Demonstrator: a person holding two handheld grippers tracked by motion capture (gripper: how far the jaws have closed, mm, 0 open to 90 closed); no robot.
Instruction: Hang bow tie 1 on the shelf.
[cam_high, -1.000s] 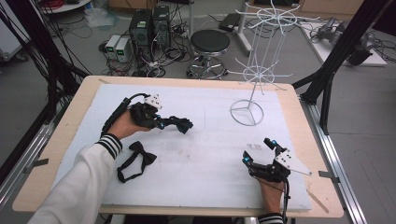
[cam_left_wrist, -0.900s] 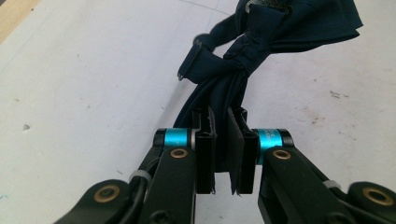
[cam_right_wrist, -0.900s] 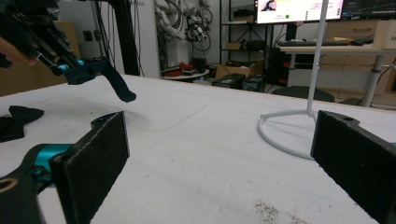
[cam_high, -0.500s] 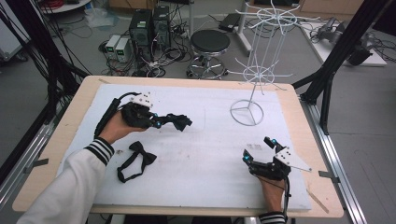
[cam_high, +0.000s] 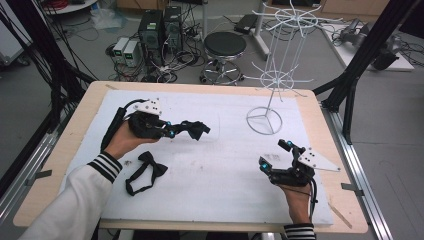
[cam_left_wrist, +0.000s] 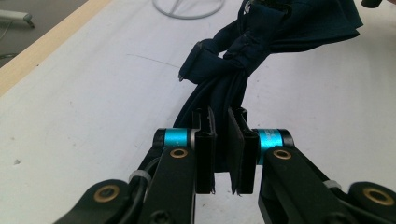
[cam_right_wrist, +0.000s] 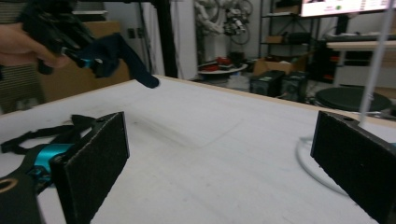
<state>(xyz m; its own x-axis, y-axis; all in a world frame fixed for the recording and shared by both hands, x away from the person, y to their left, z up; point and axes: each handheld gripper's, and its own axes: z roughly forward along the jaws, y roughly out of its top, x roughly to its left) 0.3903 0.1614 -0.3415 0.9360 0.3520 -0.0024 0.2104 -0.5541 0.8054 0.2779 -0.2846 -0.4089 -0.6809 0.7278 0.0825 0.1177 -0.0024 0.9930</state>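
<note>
1. In the left gripper view we see the left gripper (cam_left_wrist: 225, 154) with its jaws pinched on a dark navy bow tie (cam_left_wrist: 261, 51). From the high view that detail is lost: there the left gripper (cam_high: 176, 131) and the cloth (cam_high: 196, 128) merge into one dark shape above the white mat (cam_high: 215, 165).
2. The right gripper (cam_right_wrist: 219, 158) has its jaws spread wide with nothing between them. From above, it (cam_high: 274, 155) sits near the mat's front right.
3. A second, black bow tie (cam_high: 144, 172) lies flat on the mat beside the left sleeve (cam_high: 75, 200); the right gripper view catches its strap (cam_right_wrist: 42, 133) behind the near jaw.
4. Compared with a second ago, we find the left gripper and its bow tie slightly farther left; the right gripper and the black tie have not moved.
5. The white wire stand (cam_high: 272, 75) shows whole from above; in the left gripper view its base ring (cam_left_wrist: 187, 9) is cut off.
</note>
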